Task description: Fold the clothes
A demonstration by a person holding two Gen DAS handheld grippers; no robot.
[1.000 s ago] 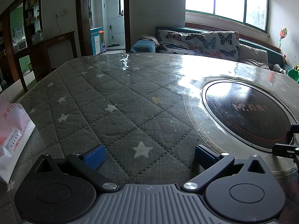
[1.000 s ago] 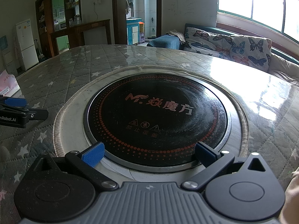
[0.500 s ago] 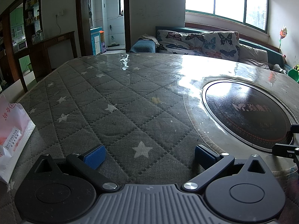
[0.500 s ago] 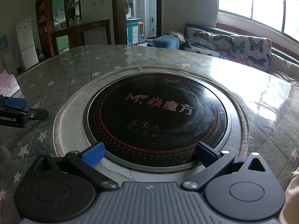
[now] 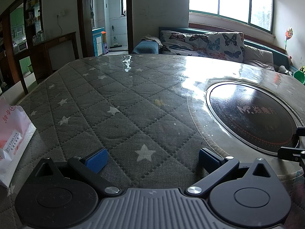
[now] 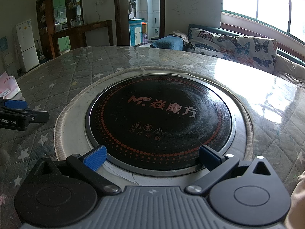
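No clothes show in either view. My left gripper (image 5: 152,159) is open and empty, low over the grey quilted star-pattern table cover (image 5: 118,99). My right gripper (image 6: 152,157) is open and empty, at the near rim of the round black induction hob (image 6: 160,118) set in the table. The left gripper's fingers also show at the left edge of the right wrist view (image 6: 22,114). Part of the right gripper shows at the right edge of the left wrist view (image 5: 291,150).
A white and pink paper bag (image 5: 11,139) stands on the table's left edge. The hob (image 5: 253,122) lies to the right of my left gripper. A sofa with butterfly cushions (image 5: 205,43) stands behind the table under the window. A wooden sideboard (image 5: 47,47) is at the left.
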